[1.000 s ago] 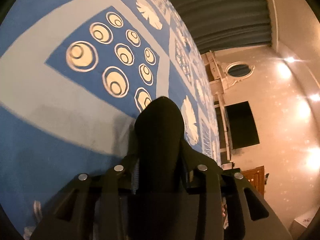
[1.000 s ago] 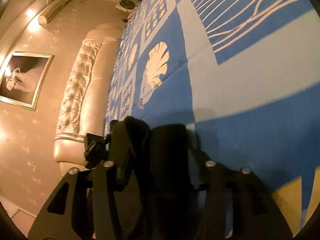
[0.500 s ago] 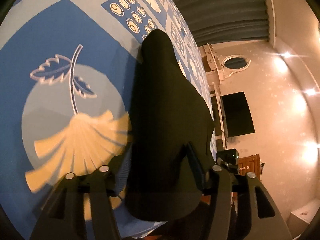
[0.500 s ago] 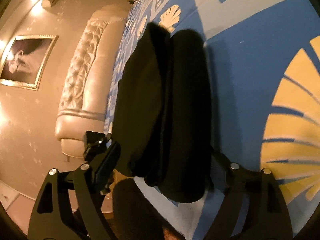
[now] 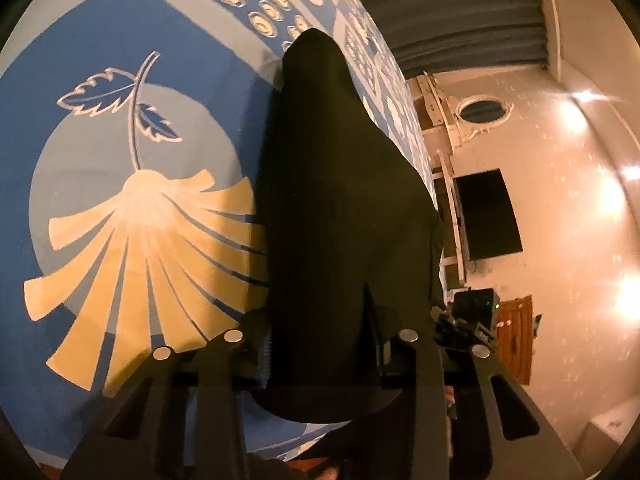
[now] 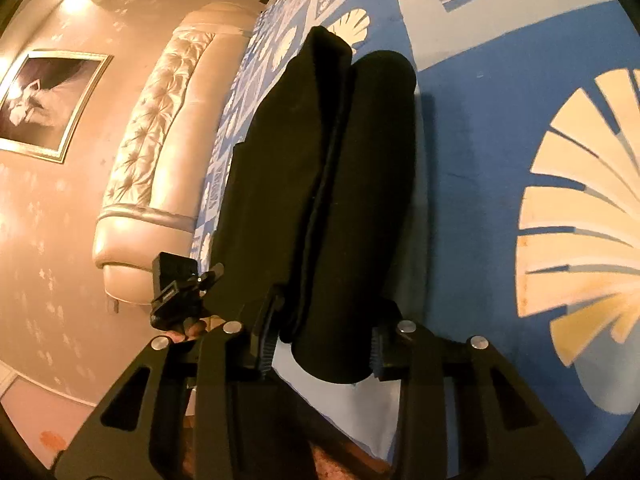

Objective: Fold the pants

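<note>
The black pants (image 5: 340, 200) lie folded into a long thick bundle on the blue patterned bedspread (image 5: 120, 60), reaching away from me. My left gripper (image 5: 322, 354) has the near end of the bundle between its jaws, which are closing, with the pads against the cloth. In the right wrist view the pants (image 6: 320, 160) show as two rolled layers side by side. My right gripper (image 6: 320, 346) is also closing, its pads pressing the other near corner. The fingertips are partly hidden by the cloth.
The bedspread's near edge (image 6: 360, 412) runs just under both grippers. A cream tufted headboard (image 6: 148, 128) and a framed picture (image 6: 44, 100) stand to the left. On the right are a dark screen (image 5: 488, 216), a round mirror (image 5: 484, 110) and grey curtains (image 5: 460, 8).
Both grippers drew back toward the bed's near edge, so the folded pants now stretch out ahead. The jaws widened half a second ago and have narrowed onto the bundle.
</note>
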